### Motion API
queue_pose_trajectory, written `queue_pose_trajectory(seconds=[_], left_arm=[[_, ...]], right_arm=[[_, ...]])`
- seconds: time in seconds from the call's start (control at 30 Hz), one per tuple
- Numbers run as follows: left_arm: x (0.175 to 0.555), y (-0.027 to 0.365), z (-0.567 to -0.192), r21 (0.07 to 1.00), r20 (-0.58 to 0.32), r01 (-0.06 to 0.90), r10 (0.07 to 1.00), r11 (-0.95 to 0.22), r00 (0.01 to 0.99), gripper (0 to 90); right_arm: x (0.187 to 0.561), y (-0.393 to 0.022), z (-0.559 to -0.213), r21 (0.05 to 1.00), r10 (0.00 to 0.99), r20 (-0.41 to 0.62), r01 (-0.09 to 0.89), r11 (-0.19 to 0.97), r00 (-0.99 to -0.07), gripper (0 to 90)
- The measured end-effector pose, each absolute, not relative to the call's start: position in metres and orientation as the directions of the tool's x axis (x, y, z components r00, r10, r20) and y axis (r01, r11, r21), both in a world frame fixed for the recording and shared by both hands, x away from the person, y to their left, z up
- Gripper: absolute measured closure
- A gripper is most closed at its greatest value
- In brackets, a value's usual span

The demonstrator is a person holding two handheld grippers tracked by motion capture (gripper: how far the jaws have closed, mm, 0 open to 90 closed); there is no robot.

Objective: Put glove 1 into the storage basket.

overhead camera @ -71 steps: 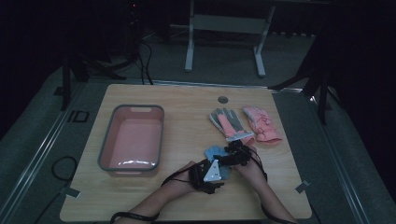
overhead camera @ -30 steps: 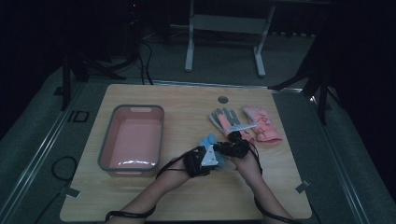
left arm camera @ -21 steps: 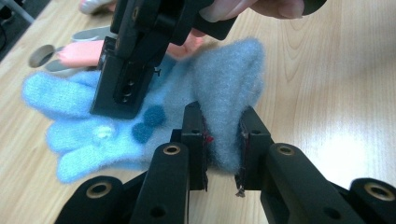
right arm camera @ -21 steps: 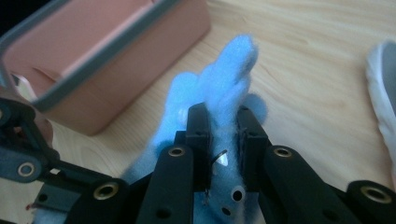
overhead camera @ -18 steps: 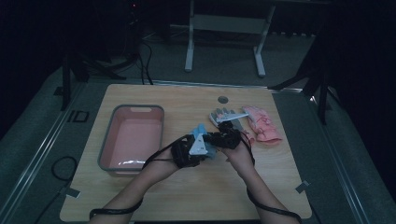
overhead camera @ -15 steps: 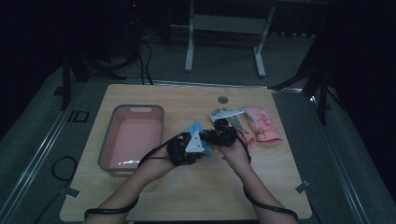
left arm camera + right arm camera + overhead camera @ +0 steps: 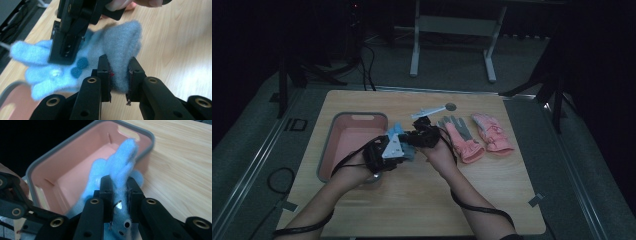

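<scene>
A fluffy blue glove (image 7: 396,132) hangs above the table beside the pink bin (image 7: 343,150), held between both grippers. My left gripper (image 7: 387,150) is shut on the glove's cuff (image 7: 122,40), and in the left gripper view its jaws (image 7: 117,62) pinch the fleece. My right gripper (image 7: 419,137) is shut on the finger end of the glove (image 7: 120,162), just over the bin's near rim (image 7: 37,165). The left gripper view also shows the right gripper (image 7: 70,37) clamped on the fingers. Two dark blue dots (image 7: 78,67) mark the glove.
Two pink and grey gloves (image 7: 462,137) (image 7: 493,132) lie flat on the wooden table (image 7: 492,200) to the right of my hands. A round grommet (image 7: 450,106) sits near the far edge. Black cables trail from both wrists. A metal frame (image 7: 452,30) stands beyond the table.
Both hands have moved left and away from the person, rising off the table, carrying the blue glove from the table's middle to the bin's right edge. Both grips have held.
</scene>
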State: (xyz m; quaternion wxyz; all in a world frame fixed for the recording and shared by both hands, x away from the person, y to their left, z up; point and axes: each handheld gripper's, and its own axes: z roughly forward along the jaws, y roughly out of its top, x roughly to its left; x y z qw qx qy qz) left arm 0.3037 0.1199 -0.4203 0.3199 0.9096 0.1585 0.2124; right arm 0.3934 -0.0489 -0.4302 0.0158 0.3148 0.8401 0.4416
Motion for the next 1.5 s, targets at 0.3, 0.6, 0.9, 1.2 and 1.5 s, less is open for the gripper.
queue_pose_trajectory(seconds=[0.3, 0.6, 0.9, 1.2, 1.5], left_arm=[[0.299, 0.164, -0.424, 0.619, 0.293, 0.207, 0.467, -0.758, 0.834, 77.4], [0.298, 0.205, -0.441, 0.613, 0.267, 0.262, 0.507, -0.746, 0.82, 77.4], [0.319, 0.215, -0.463, 0.542, 0.223, 0.309, 0.488, -0.782, 0.844, 77.3], [0.345, 0.212, -0.477, 0.502, 0.154, 0.365, 0.496, -0.784, 0.854, 77.0], [0.355, 0.212, -0.485, 0.448, 0.114, 0.428, 0.524, -0.785, 0.844, 70.8]], right_arm=[[0.397, 0.005, -0.432, 0.75, 0.493, 0.251, 0.489, 0.445, -0.833, 79.3], [0.402, 0.056, -0.447, 0.726, 0.456, 0.279, 0.497, 0.475, -0.845, 79.3], [0.411, 0.079, -0.472, 0.684, 0.476, 0.265, 0.511, 0.52, -0.839, 79.0], [0.424, 0.081, -0.483, 0.644, 0.528, 0.274, 0.561, 0.52, -0.804, 61.0], [0.424, 0.076, -0.482, 0.655, 0.558, 0.267, 0.573, 0.493, -0.786, 42.0]])
